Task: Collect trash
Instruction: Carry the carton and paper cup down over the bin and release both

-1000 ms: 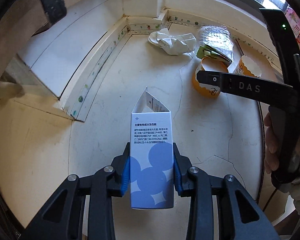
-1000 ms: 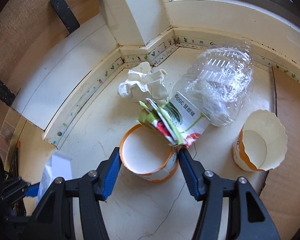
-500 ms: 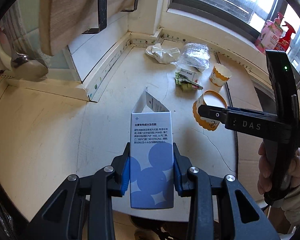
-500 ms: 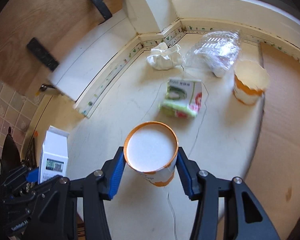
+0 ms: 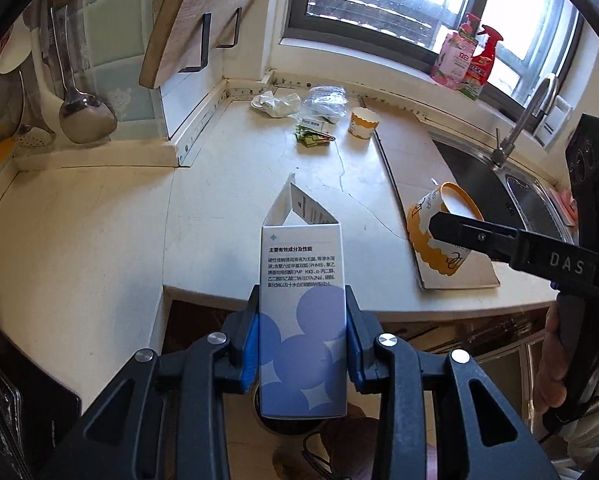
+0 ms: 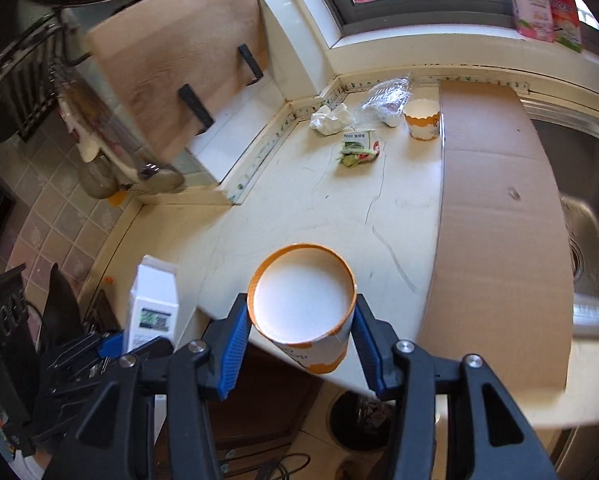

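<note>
The left gripper point(image 5: 302, 340) had its jaws clamped on a white and blue carton point(image 5: 301, 304), upright with its top flap open, held out past the front edge of the surface point(image 5: 99, 240). The right gripper point(image 6: 301, 334) gripped an orange-rimmed paper cup point(image 6: 302, 300) between its blue pads, the cup's open mouth facing the camera, also at the front edge of the surface. In the left wrist view this cup point(image 5: 439, 236) sat tilted in the right gripper's black fingers point(image 5: 471, 234), above a sheet of cardboard point(image 6: 495, 208) lying beside the sink point(image 5: 495, 188). Far back near the corner under the window remained 4 pieces of trash: a crumpled white paper point(image 6: 329, 119), a clear plastic bag point(image 6: 383, 100), a green and white wrapper point(image 6: 359, 146) and a second paper cup point(image 6: 421, 120) touching the cardboard's edge.
</note>
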A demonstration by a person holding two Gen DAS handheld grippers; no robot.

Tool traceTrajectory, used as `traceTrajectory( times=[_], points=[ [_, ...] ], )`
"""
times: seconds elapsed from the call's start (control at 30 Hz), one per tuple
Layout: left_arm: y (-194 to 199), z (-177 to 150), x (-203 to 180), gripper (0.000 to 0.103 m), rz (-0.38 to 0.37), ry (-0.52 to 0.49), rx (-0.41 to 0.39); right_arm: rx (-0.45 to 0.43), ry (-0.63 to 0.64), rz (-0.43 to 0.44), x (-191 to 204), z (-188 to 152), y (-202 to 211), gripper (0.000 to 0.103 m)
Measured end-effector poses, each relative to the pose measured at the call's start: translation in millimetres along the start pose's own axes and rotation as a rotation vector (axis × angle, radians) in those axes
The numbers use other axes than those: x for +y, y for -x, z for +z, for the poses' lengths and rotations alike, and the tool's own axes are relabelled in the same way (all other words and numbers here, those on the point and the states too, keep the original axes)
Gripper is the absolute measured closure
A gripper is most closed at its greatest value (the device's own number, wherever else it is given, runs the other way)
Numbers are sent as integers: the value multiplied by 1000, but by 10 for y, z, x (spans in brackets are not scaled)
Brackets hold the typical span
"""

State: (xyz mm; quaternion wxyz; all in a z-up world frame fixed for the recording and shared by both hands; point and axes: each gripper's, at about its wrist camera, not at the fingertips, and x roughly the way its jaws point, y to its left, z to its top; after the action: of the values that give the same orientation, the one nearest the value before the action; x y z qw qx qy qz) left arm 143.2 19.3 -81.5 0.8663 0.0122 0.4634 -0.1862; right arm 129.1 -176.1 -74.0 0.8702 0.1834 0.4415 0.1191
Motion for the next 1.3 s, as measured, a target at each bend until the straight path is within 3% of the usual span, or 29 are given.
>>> traceTrajectory(
  times=[0.3,0.47,0.7,0.9,1.07,1.13,1.2,1.3],
  points=[
    [138,-593,-142,70,-87,-31,54,58,7,-41,248,-836,260,53],
    [-172,-951,-181,70,-92,-19,165,151,-33,-41,71,-1200,79,53],
    [-1036,-1561,-83,69,-63,46,333,296,-117,-42,-478,-1794,-712,52],
    [-1983,-2120,83,69,-26,96,403,423,-177,-90,-1015,-2357,-1709,52],
    [-2530,-2446,209,68,31,83,440,513,-214,-105,-1265,-2709,-2328,47],
    [-2660,-2547,266,54,41,90,460,544,-213,-104,-1282,-2804,-2496,46],
    [-2745,-2616,329,47,65,94,465,571,-199,-109,-1281,-2885,-2628,46],
    [-2815,-2673,432,46,82,112,490,586,-188,-115,-1258,-2963,-2698,46]
  ],
)
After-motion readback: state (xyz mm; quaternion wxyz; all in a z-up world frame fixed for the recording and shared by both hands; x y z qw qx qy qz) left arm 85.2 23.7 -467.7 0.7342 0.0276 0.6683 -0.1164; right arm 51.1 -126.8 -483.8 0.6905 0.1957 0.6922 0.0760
